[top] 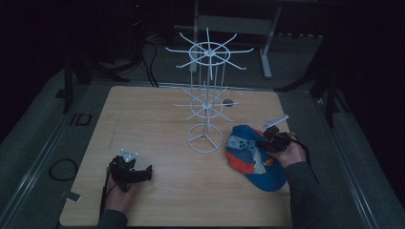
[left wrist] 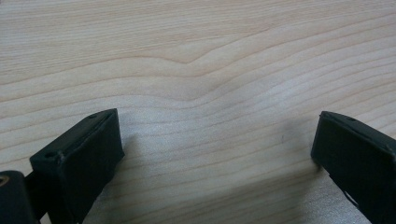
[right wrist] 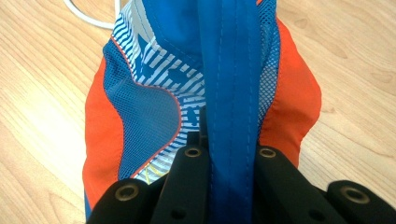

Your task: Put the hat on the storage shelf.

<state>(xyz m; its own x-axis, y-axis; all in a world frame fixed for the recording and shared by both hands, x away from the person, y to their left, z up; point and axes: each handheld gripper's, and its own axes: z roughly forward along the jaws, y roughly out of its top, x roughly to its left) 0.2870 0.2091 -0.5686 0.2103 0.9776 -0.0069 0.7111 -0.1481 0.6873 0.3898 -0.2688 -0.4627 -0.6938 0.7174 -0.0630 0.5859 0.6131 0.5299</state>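
Pinching down on the cap [right wrist: 187, 93], the right gripper [right wrist: 231, 151] has its 2 jaws clenched on a blue stitched band of the fabric, which runs straight up between them in the right gripper view. Blue mesh, white striped panels and orange sides spread out to both sides of that band, just beyond the jaw tips.

From the high view, the cap [top: 248, 155] lies on the right part of the worktop [top: 157, 129], just right of the ring base of the white wire stand [top: 206, 95]. Its long axis runs on a slant, from far left to near right, with the orange-edged blue end toward the near right corner. The right gripper [top: 273, 141] sits at the cap's right edge, in the person's hand.

Over on the near left, the left gripper [top: 138, 172] rests low on the wood, well apart from the cap. Its jaws stand released and wide, bare worktop [left wrist: 210, 70] between them.
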